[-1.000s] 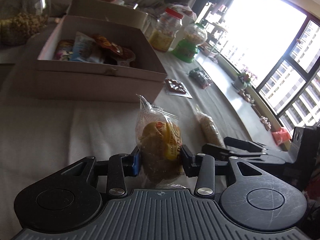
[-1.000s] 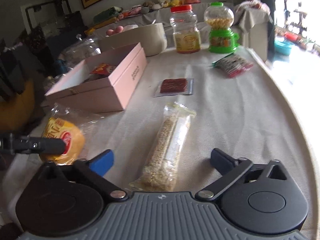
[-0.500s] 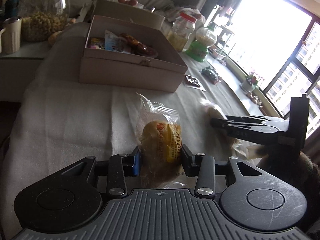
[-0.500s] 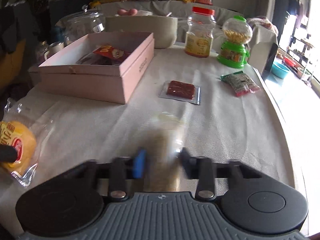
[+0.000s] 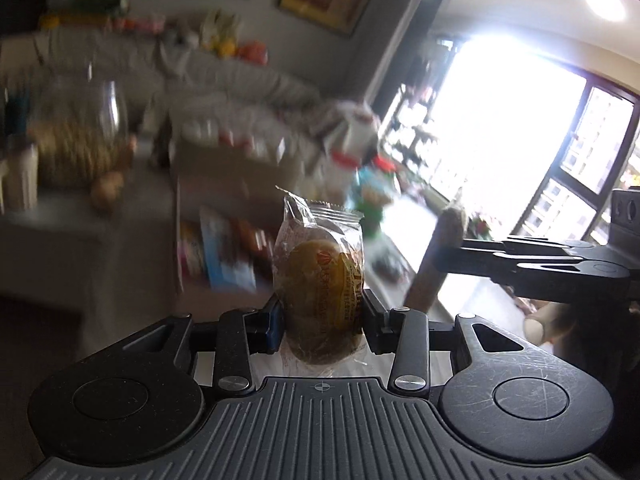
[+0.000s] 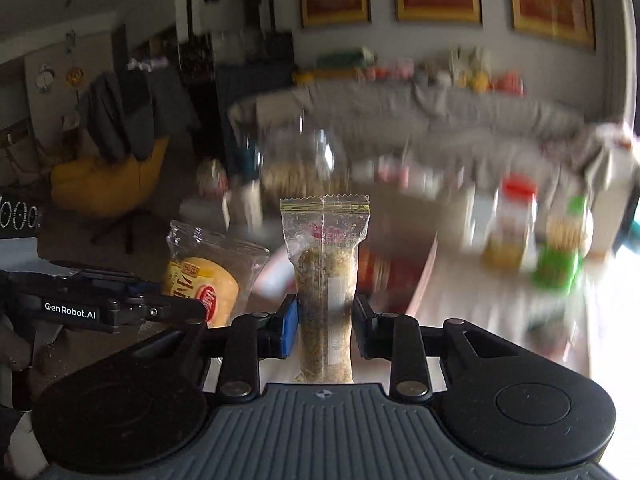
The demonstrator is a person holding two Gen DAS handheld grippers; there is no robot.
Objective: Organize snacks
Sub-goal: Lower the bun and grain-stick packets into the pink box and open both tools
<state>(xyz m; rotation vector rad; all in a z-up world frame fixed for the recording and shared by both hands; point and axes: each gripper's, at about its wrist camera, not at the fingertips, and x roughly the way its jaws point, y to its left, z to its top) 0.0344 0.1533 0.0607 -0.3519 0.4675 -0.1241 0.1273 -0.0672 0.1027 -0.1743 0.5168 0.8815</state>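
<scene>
Left gripper (image 5: 323,320): jaws clamped on wrapped bun (image 5: 320,280), packet upright, held in the air. Right gripper (image 6: 324,326): jaws clamped on grain bar packet (image 6: 325,280), upright, also airborne. Beyond, blurred: open snack box (image 5: 224,248), then glass jar (image 5: 80,148)

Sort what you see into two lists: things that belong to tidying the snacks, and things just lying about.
Part of the job:
bun packet in the left hand-held gripper
grain bar in the right hand-held gripper
snack box

Lying about:
glass jar
red-lidded jar
green dispenser
</scene>
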